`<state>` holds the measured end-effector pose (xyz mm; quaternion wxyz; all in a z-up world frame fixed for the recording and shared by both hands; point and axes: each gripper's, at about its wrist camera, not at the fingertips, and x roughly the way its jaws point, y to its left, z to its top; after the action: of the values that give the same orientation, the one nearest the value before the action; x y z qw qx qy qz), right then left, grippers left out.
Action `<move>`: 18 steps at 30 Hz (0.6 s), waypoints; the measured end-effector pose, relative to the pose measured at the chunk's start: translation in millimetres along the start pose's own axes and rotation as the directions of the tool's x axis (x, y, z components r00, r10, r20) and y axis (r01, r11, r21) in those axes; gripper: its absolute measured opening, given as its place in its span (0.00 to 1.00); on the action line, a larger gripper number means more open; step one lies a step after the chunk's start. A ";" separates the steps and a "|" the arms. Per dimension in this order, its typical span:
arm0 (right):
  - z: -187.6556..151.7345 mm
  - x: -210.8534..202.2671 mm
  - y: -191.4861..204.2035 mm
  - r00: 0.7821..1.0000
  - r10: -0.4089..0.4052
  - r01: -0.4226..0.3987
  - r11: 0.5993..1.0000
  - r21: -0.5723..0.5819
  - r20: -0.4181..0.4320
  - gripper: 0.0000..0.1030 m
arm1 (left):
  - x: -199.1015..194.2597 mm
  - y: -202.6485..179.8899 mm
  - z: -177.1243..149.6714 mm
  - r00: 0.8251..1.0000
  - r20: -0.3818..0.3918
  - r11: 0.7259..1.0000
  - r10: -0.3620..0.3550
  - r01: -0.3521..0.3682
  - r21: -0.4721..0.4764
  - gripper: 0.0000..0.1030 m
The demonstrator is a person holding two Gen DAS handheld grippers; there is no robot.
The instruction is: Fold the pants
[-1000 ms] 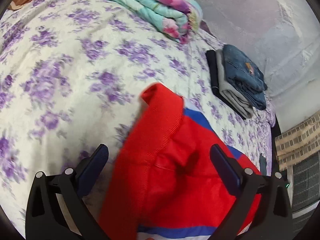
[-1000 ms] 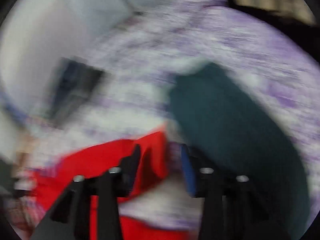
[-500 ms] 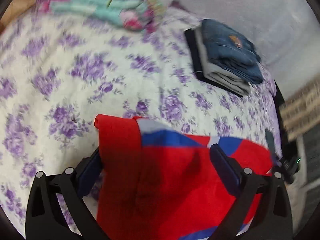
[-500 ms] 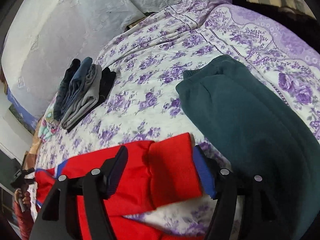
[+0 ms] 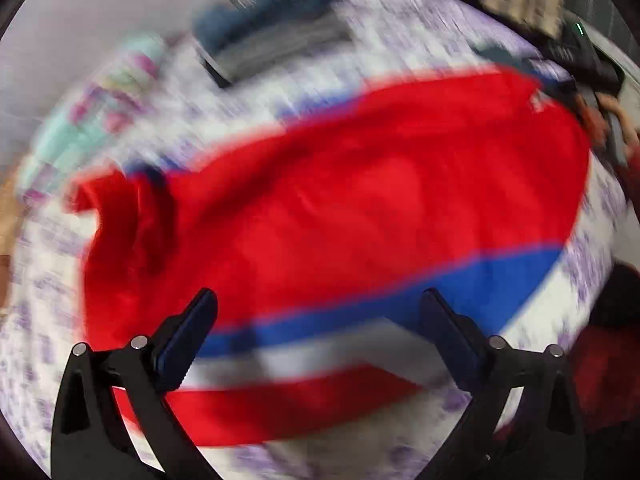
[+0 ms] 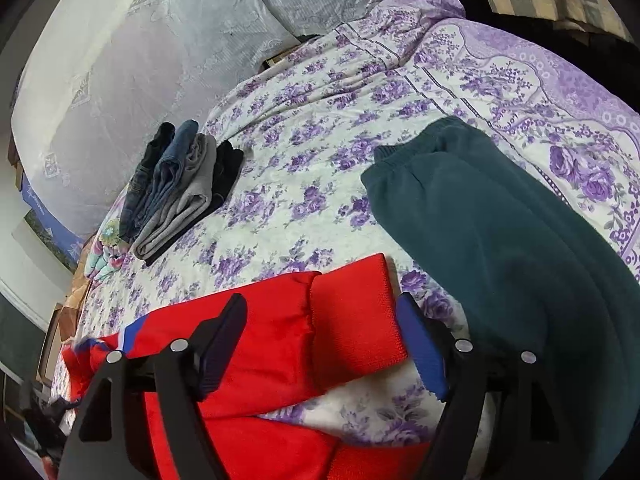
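Red pants (image 6: pixel 288 344) lie on the bed (image 6: pixel 320 184); right claw (image 6: pixel 320 340) and left claw (image 5: pixel 316 332) both released w/ nothing gripped. Pinch cuff and waistband, align edges, fold toward bed centre.

One red pants (image 6: pixel 256 360), one green garment (image 6: pixel 500 240), one folded stack (image 6: pixel 180 188), two grippers (image 6: pixel 320 344) (image 5: pixel 316 328).

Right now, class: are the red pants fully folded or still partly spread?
Partly spread: the red pants show one folded-over cuffed leg end, the rest stretching across the bedspread.
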<state>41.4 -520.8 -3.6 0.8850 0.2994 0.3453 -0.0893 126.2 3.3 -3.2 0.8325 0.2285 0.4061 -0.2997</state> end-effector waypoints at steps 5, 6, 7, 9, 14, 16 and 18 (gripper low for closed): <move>-1.4 1.9 -8.2 1.000 -0.001 0.002 1.000 0.025 -0.007 0.76 | -33.7 97.1 33.1 0.987 0.110 0.952 0.114 -0.077 -0.297 0.96; -1.4 2.6 -10.2 1.000 0.001 -0.001 0.999 0.035 -0.010 0.76 | -27.5 117.2 37.0 0.988 0.082 0.931 0.132 -0.094 -0.354 0.96; -1.8 2.7 -11.1 1.000 0.005 -0.004 0.999 0.040 -0.010 0.76 | -17.8 143.8 37.6 0.992 0.043 0.903 0.120 -0.091 -0.421 0.96; -2.5 1.4 -13.2 1.000 0.011 -0.010 0.999 0.048 -0.006 0.76 | 7.9 198.1 26.8 0.999 -0.036 0.792 0.015 -0.034 -0.610 0.96; -2.7 0.8 -17.9 1.000 0.001 -0.001 0.998 0.064 -0.003 0.76 | 74.0 253.7 -18.4 0.905 0.120 0.414 -0.408 0.301 -0.859 0.96; -3.5 2.0 -18.3 1.000 0.010 -0.010 0.997 0.071 -0.007 0.76 | 85.4 249.6 -14.8 0.880 0.178 0.379 -0.440 0.362 -0.852 0.96; -4.7 2.8 -17.5 1.000 0.023 -0.022 0.997 0.075 -0.011 0.76 | 89.1 244.7 -4.5 0.881 0.184 0.407 -0.436 0.375 -0.833 0.96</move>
<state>34.4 -531.9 -16.4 0.8721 0.3367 0.3435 -0.0902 335.0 153.3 -44.7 0.7242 -0.3032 0.5678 -0.2474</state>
